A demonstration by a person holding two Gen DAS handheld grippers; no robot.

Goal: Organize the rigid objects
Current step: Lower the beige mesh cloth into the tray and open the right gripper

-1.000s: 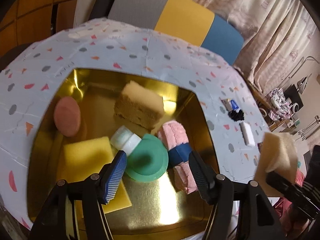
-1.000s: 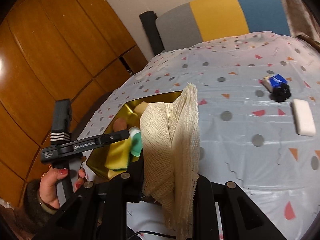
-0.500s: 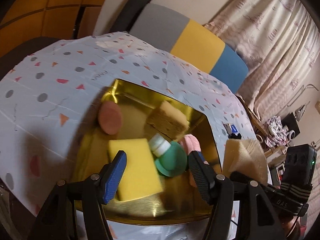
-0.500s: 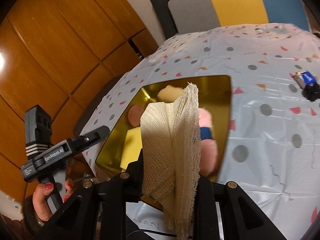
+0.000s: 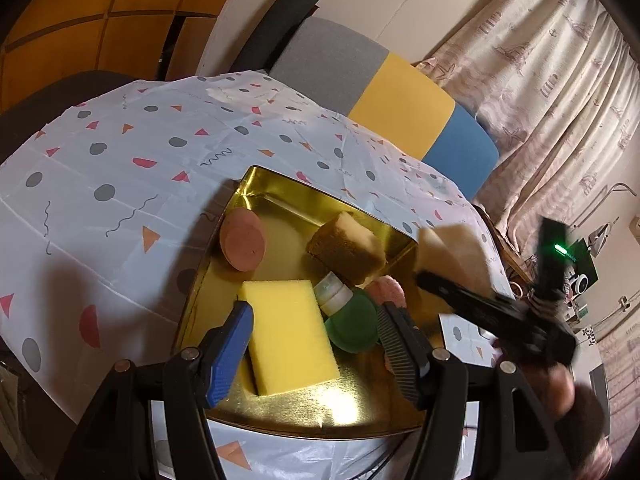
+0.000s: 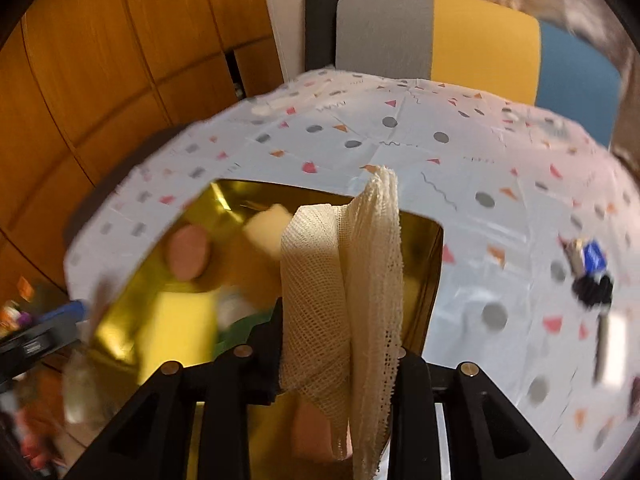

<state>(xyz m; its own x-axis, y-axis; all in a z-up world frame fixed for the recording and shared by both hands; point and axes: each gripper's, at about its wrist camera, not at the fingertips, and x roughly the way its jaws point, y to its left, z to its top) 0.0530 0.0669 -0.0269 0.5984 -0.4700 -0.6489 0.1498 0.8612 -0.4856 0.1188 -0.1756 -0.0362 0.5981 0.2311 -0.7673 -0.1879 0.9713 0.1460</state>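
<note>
Currently the gold tray (image 5: 276, 194) on the counter (image 5: 120, 184) holds most of the lot. Left wrist view: pink disc (image 5: 242, 239) at 10 o'clock in the tray, brown-topped sponge (image 5: 347, 249) at 1 o'clock, yellow sponge (image 5: 289, 338) near centre, a small white-capped bottle (image 5: 333, 295) touching a green round lid (image 5: 352, 326), and a pink fuzzy item (image 5: 387, 287) at 3 o'clock, partly hidden.

Left tongs (image 5: 316, 344): jaws spread wide, nothing between them, hovering over the tray's near half above the yellow sponge.

Right tongs (image 6: 340, 344): clamped on a cream mesh cloth (image 6: 344, 280), which stands upright between the jaws. In the right wrist view it is over the tray's near right part, not yet released. From the left view the cloth (image 5: 456, 256) shows at 3 o'clock, at the tray's right edge; blurred, so whether it is inside the rim cannot be told.

Left outside: at 3 o'clock on the counter in the right view, a blue-labelled small item (image 6: 592, 256) and a black clump (image 6: 592, 290) beside it, plus a whitish bar (image 6: 614, 346), all blurred.

Judgement: well past halfway. Remaining: deposit the cloth, then fetch the three loose pieces.
</note>
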